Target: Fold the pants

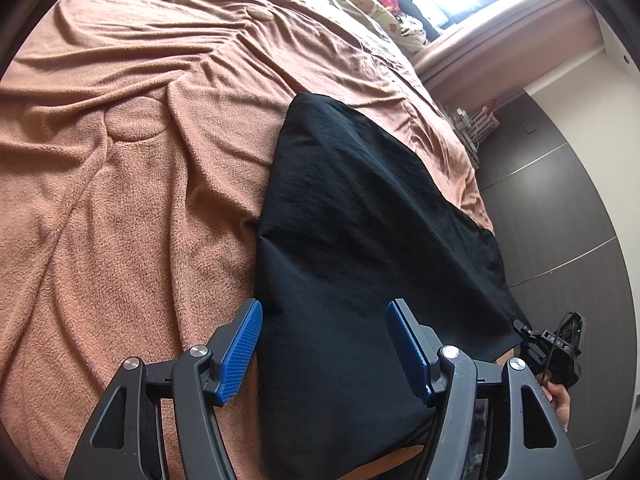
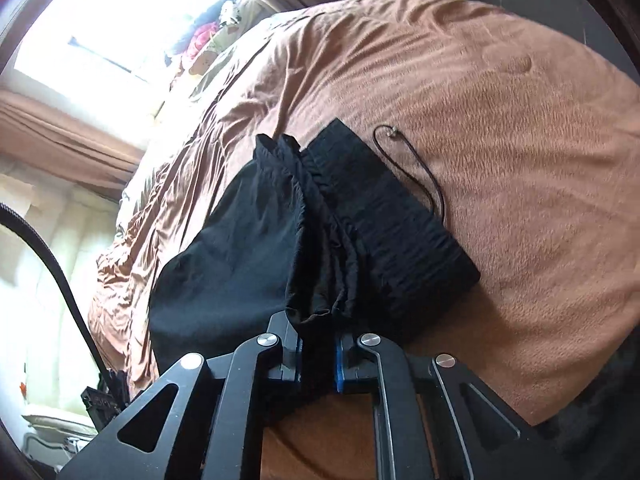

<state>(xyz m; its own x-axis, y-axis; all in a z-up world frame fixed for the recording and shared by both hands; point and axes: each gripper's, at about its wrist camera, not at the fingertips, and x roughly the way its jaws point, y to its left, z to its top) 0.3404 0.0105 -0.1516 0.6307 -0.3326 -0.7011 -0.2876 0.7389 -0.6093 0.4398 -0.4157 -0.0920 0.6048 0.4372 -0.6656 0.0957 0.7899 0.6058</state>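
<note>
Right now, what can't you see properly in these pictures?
- Pants, left view: near end cut off by the bottom edge and the left gripper.
- Right gripper, right view: bunched cloth hides the fingers' pads.
- Toys, right view: washed out by window glare.
- Cord, right view: one end slips behind the pants.

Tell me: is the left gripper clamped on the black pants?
No: the left gripper stands open, its blue pads apart above the black pants.

Black pants (image 1: 360,220) spread flat on a brown blanket (image 1: 120,180), left gripper (image 1: 324,348) above their near end with blue pads (image 1: 240,352) apart, right gripper (image 1: 556,348) at their right edge
</note>
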